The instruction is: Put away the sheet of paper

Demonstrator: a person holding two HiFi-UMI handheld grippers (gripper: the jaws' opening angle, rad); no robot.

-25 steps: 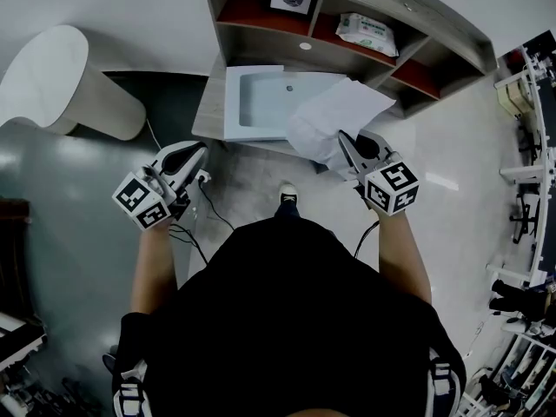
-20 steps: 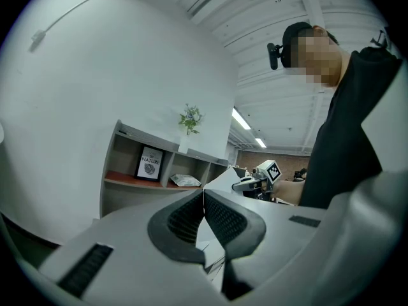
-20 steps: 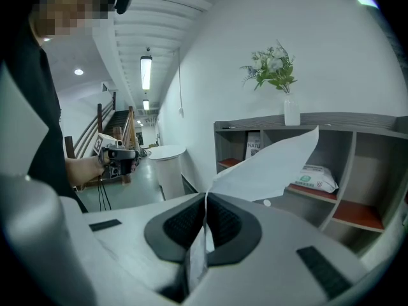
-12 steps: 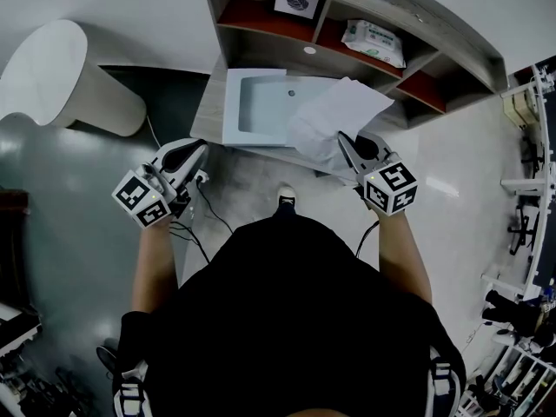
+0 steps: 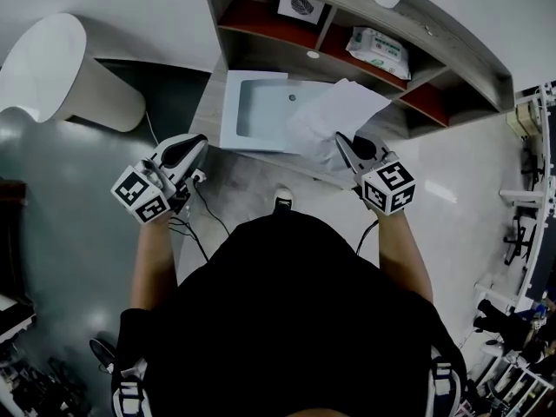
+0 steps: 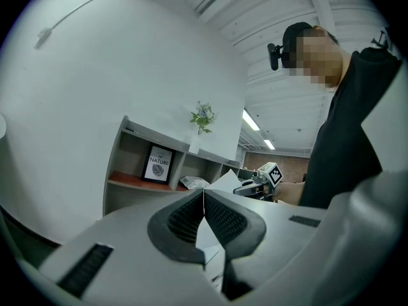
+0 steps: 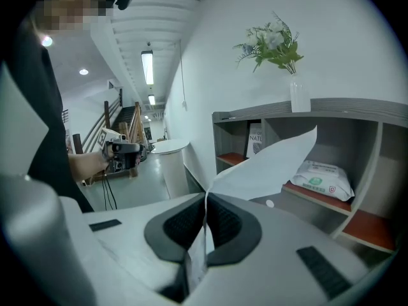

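Note:
My right gripper (image 5: 340,139) (image 7: 205,199) is shut on the lower edge of a white sheet of paper (image 5: 334,115) (image 7: 268,164). The sheet curls upward and hangs over the desk's right part, partly covering a shallow white tray (image 5: 228,111). To the left of the desk, over the floor, my left gripper (image 5: 201,140) (image 6: 204,203) has its pads together with nothing held. In the left gripper view the right gripper (image 6: 258,182) and the sheet (image 6: 223,180) show in the distance.
A grey desk (image 5: 208,109) carries a shelf unit with red-floored cubbies, a framed print (image 5: 301,7), a pack of wipes (image 5: 378,46) and a vase with a plant (image 7: 296,94) on top. A white round stand (image 5: 61,72) is on the left. Cables (image 5: 195,224) trail on the floor.
The desk and tray have come slightly closer in the head view. Both grippers moved forward a little, the right one still gripping the sheet.

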